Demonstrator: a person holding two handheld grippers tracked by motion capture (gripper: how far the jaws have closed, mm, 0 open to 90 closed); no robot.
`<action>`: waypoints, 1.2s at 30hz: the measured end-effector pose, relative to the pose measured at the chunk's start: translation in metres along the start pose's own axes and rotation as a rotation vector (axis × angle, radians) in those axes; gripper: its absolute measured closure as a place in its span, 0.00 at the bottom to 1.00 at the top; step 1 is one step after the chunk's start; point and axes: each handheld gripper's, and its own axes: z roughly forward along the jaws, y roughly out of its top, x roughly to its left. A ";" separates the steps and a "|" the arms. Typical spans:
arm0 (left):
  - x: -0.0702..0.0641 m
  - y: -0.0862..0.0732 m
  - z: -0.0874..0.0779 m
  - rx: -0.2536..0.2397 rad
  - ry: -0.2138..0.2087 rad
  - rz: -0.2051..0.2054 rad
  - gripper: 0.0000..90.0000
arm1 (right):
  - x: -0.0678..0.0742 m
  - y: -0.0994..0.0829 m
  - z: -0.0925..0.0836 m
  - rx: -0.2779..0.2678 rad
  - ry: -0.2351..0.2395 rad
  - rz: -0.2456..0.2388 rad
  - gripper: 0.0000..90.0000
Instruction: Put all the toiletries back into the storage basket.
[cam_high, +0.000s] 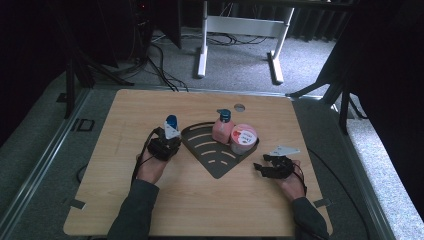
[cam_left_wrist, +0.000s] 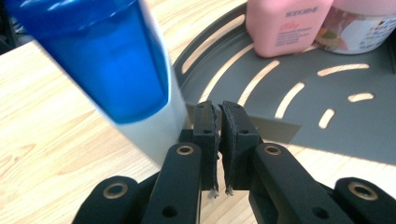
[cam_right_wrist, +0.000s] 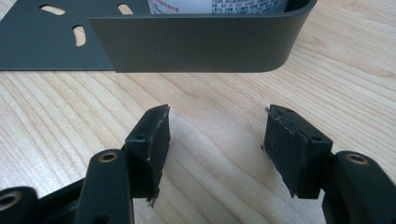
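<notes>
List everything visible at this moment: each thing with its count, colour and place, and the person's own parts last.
table: one, light wood, under everything.
corner rack: one, dark grey with slots, table centre.
pink bottle: one, pink with blue cap, standing in the rack.
tub: one, pink lid, in the rack beside the pink bottle.
blue-capped bottle: one, white with blue cap, just outside the rack's left edge, beside the left gripper.
white frame: one, on the floor beyond the table.
left gripper: black, jaws shut, nothing between them.
right gripper: black, jaws open over bare wood, near the rack's wall.
</notes>
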 end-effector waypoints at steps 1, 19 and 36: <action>0.002 -0.001 -0.001 0.005 0.003 0.002 0.94 | 0.000 0.000 0.000 0.000 0.000 -0.001 0.45; 0.030 -0.022 -0.021 0.028 0.005 -0.021 0.85 | 0.000 0.000 0.000 0.002 0.001 -0.003 0.45; 0.048 -0.012 -0.029 0.027 -0.068 -0.072 0.63 | 0.000 0.000 0.000 0.002 0.002 0.000 0.45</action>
